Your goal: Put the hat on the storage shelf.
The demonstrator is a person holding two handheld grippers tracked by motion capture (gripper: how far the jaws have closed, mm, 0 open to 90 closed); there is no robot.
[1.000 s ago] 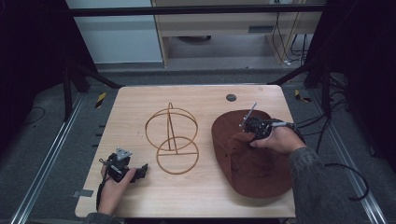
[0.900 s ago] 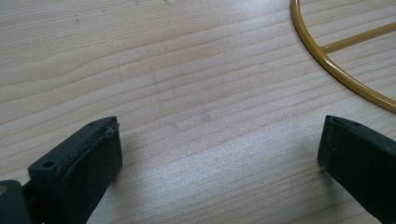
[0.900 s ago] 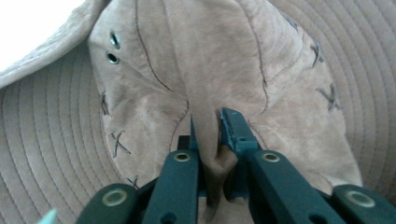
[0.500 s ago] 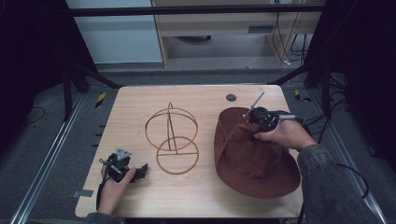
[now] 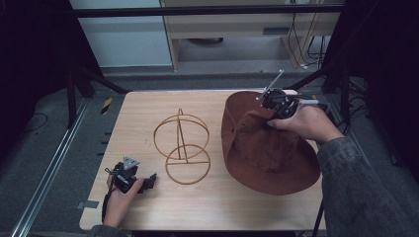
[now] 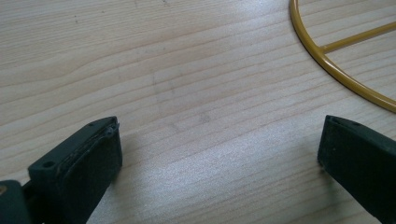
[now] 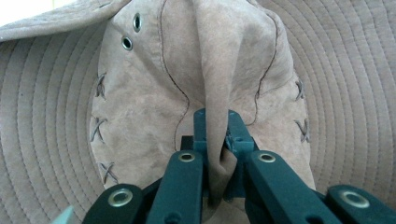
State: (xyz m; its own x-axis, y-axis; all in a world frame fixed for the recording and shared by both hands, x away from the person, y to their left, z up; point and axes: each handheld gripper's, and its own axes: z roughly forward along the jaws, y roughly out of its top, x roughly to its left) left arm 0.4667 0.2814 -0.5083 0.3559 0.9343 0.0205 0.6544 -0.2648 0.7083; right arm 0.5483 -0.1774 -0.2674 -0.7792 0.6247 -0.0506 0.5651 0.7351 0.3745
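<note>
On the left side of the wooden table point(image 5: 212, 207), near its front edge, I see my left gripper point(image 5: 148, 181) resting low in my hand, its jaws spread wide with bare wood between them and nothing held. Through the left gripper view, the two black pads point(image 6: 88, 163) stand far apart over the pale grain, and a curved piece of the gold wire stand point(image 6: 336, 70) crosses the upper right corner, near the right-hand pad but apart from it. Toward the middle of the table, the gold wire stand point(image 5: 182, 148) rests upright on its flat ring base, with a round hoop rising above it; it sits between my two grippers and touches neither. Further right, the brown suede hat point(image 5: 267, 148) hangs with its crown pulled upward and its wide brim drooping toward the table's right part, well apart from the stand. At the top of the crown, my right gripper point(image 5: 274, 109) is pressed together on a fold of the suede. From the right gripper view, that pinched fold of the hat point(image 7: 215, 93) runs straight up between the teal jaws, with stitched crosses and two metal eyelets on the crown around it.
</note>
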